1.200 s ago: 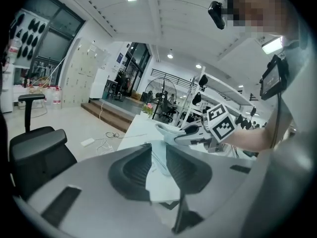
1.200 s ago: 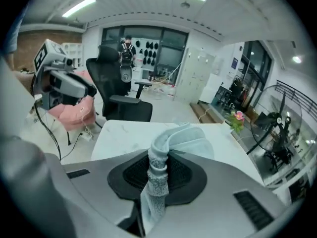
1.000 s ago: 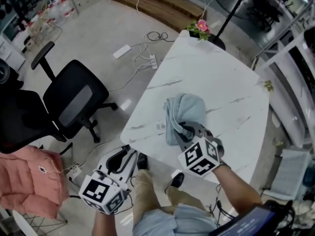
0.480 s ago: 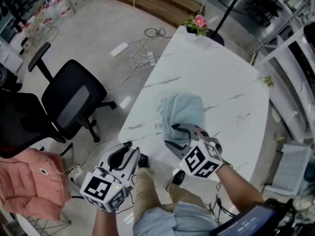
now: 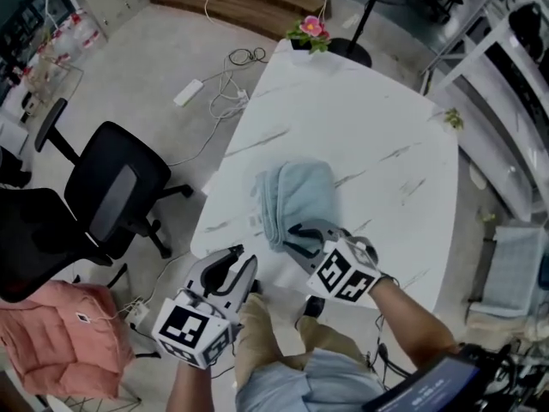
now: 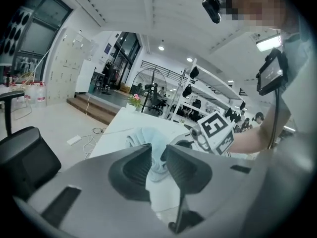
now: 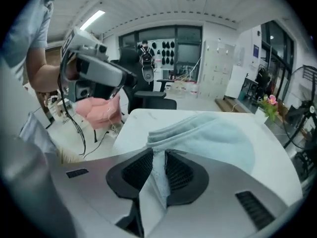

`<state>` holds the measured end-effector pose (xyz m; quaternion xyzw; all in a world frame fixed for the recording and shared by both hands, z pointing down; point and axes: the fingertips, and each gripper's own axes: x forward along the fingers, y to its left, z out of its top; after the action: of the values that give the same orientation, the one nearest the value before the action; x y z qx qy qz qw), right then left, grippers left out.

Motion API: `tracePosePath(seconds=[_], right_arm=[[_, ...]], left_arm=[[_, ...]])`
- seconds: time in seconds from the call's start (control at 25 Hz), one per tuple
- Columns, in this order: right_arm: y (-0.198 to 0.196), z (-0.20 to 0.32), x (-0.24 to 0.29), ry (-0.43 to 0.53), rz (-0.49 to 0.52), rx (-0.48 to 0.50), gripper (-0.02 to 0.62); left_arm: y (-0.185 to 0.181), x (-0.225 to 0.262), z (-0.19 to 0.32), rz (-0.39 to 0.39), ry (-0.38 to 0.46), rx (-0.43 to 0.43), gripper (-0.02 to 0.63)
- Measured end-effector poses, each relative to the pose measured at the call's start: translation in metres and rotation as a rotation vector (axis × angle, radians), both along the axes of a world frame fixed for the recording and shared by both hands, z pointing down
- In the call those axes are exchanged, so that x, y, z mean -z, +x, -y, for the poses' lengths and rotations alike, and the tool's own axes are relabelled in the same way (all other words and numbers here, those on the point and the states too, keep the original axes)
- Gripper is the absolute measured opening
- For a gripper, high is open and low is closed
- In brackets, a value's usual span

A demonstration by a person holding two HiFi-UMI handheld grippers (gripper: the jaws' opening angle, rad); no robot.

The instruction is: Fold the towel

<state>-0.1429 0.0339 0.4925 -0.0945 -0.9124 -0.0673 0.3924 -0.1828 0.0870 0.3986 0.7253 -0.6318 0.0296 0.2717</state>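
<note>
Gripping the light-blue terry towel (image 5: 296,194) by its edge in your right tool (image 5: 298,233), jaws just closed, you probably fold it forward next; left tool (image 5: 233,266) hangs open, empty.

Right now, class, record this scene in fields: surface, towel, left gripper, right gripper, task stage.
surface: white marble-look table
towel: light blue, bunched in loose folds near the table's near edge
left gripper: off the table's near edge, jaws slightly apart, nothing between them
right gripper: jaws have just been closing and pinch an edge of the towel
task stage: fold not yet finished
</note>
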Motion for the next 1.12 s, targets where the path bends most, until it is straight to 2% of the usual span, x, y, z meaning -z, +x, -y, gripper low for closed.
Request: tracePosePath(seconds=[0.16, 0.24, 0.32, 0.44, 0.52, 0.64, 0.76, 0.88, 1.12], right_arm=[[0.006, -0.013, -0.013, 0.035, -0.035, 0.066, 0.094], [0.010, -0.021, 0.002, -0.002, -0.015, 0.112, 0.157], [0.016, -0.021, 0.031, -0.084, 0.057, 0.128, 0.158], [0.016, 0.013, 0.083, -0.180, 0.234, 0.056, 0.090], [0.011, 0.052, 0.098, -0.144, 0.265, -0.027, 0.057], [-0.007, 0.096, 0.089, -0.023, 0.205, -0.047, 0.049], [-0.037, 0.110, 0.064, 0.031, 0.146, 0.015, 0.034], [-0.066, 0.112, 0.028, 0.055, 0.075, 0.075, 0.034], [-0.095, 0.115, -0.022, 0.035, -0.046, 0.099, 0.020]], left_arm=[[0.015, -0.007, 0.015, -0.010, 0.002, -0.038, 0.095], [0.022, -0.004, 0.026, -0.014, 0.005, -0.044, 0.094], [0.028, 0.004, 0.037, 0.002, 0.017, -0.062, 0.094], [0.040, 0.011, 0.053, 0.051, 0.061, -0.116, 0.092], [0.049, 0.003, 0.063, 0.076, 0.047, -0.155, 0.091], [0.051, -0.029, 0.070, 0.089, -0.031, -0.176, 0.091], [0.047, -0.064, 0.065, 0.094, -0.122, -0.175, 0.083], [0.042, -0.085, 0.060, 0.060, -0.160, -0.167, 0.067], [0.037, -0.105, 0.057, 0.029, -0.185, -0.183, 0.060]])
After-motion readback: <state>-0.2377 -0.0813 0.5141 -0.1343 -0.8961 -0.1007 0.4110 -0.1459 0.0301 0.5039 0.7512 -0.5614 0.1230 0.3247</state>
